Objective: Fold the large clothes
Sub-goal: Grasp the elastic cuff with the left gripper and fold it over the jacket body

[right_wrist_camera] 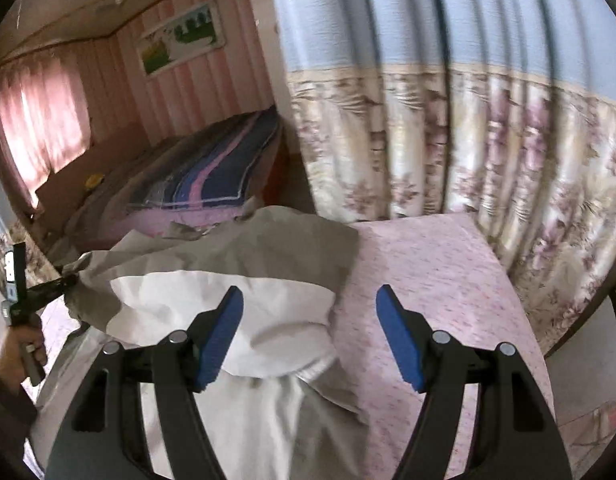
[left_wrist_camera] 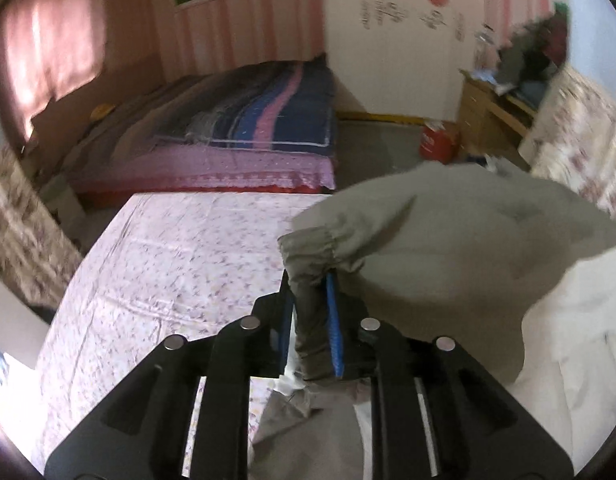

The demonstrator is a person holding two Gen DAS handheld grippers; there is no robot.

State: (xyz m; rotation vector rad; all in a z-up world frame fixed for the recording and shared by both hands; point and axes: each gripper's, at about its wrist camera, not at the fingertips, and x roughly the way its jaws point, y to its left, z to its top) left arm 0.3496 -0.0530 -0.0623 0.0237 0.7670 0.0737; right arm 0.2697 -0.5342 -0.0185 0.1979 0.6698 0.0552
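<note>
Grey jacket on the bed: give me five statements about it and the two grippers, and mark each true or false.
1. The left gripper is shut on the elastic cuff of the grey jacket. True.
2. The right gripper is clamped on the jacket's white lining. False: its jaws stand wide open and hold nothing.
3. The jacket lies on a floral pink bedsheet. True.
4. The sleeve held by the left gripper lies flat on the sheet. False: it is lifted off the sheet.
5. A floral curtain hangs beyond the bed in the right wrist view. True.
</note>
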